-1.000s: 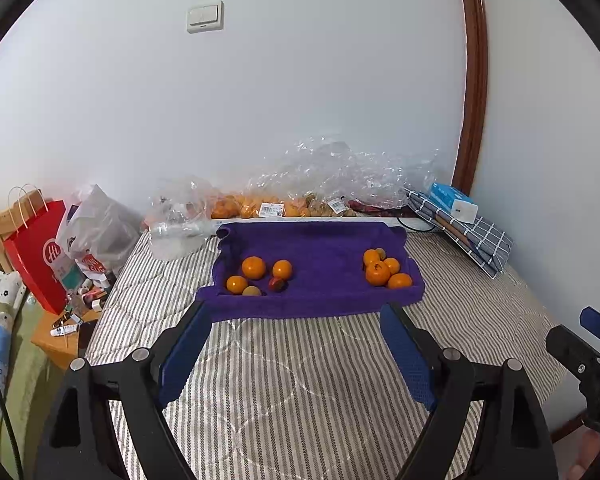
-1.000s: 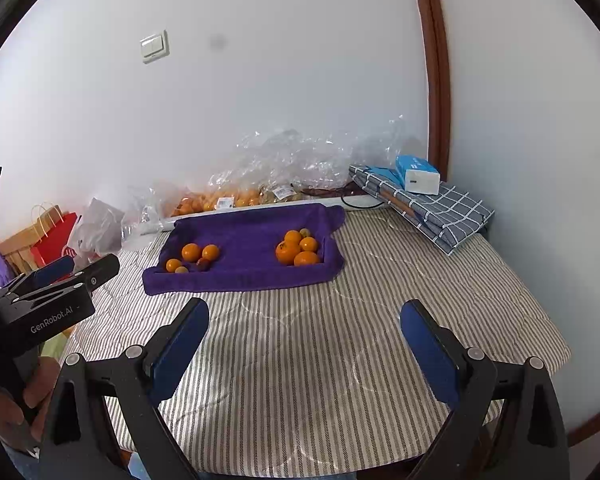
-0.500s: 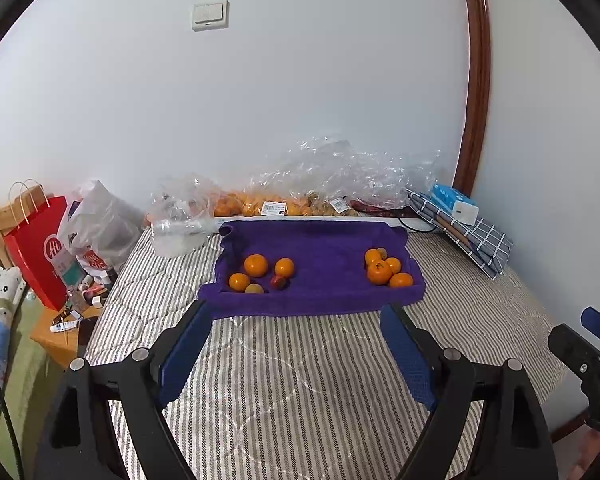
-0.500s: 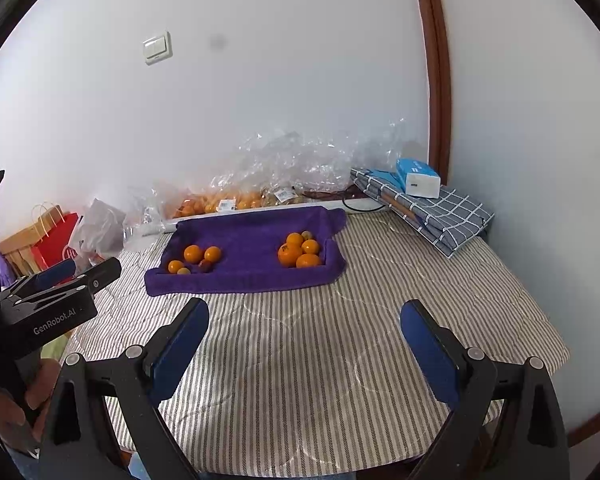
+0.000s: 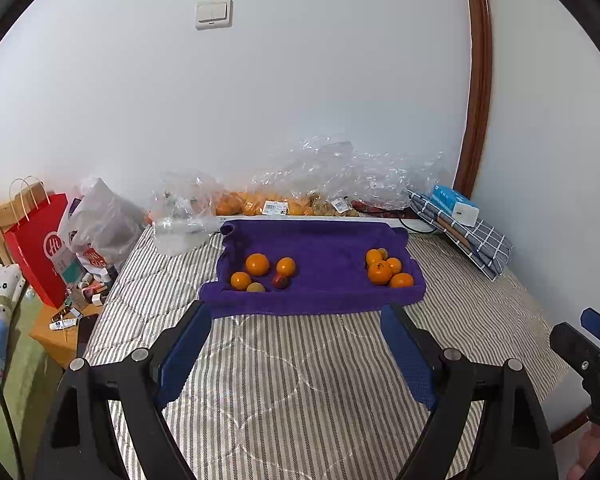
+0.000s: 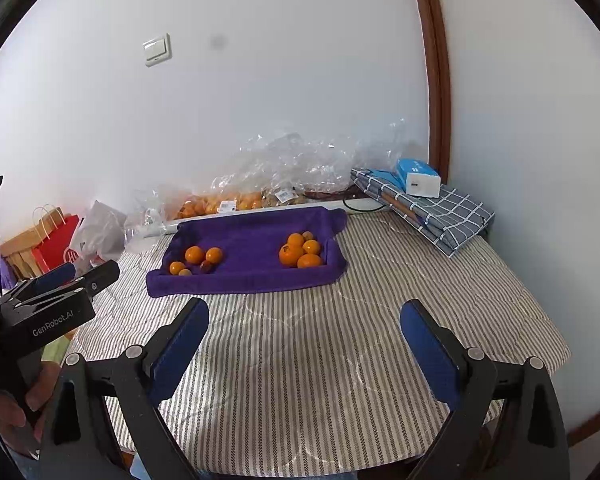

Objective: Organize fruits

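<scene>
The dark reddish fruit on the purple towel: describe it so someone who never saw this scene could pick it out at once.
On the striped bed cover lies a purple towel with two clusters of fruit. Go to the left cluster: the dark reddish fruit sits at its near edge, just below an orange and right of a dull greenish-brown fruit. It is the only dark red piece there.

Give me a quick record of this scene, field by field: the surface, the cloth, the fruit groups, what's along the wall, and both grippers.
surface: striped bed cover
cloth: purple towel, edges turned up
left fruit group: three oranges, one dark red fruit, one brownish fruit
right fruit group: about four oranges bunched together, a small brownish fruit behind
along wall: clear plastic bags with more oranges
right of towel: checked folded cloth, blue box on it
left gripper: open, empty
right gripper: open, empty
</scene>
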A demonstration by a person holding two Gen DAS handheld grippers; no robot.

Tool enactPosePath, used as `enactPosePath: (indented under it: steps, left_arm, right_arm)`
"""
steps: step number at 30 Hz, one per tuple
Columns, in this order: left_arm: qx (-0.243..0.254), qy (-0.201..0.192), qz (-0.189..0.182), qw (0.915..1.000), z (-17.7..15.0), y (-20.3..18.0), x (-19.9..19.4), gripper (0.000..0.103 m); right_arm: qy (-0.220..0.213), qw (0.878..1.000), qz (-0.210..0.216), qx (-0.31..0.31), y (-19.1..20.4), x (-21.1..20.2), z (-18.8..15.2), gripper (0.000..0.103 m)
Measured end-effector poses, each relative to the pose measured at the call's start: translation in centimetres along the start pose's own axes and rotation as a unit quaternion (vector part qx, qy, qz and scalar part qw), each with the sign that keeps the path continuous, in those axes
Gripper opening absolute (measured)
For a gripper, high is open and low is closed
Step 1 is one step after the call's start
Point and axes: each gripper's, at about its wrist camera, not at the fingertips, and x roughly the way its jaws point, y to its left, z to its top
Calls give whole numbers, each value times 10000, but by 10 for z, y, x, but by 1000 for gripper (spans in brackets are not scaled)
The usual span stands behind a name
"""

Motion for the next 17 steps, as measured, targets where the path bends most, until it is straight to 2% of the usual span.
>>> enactPosePath:
  steps: [17]
  left_arm:
    - [-3,-34,-54,10000,2,7,-1,86]
  right_arm:
    - [-11,10000,57,22,1,0,-1,96]
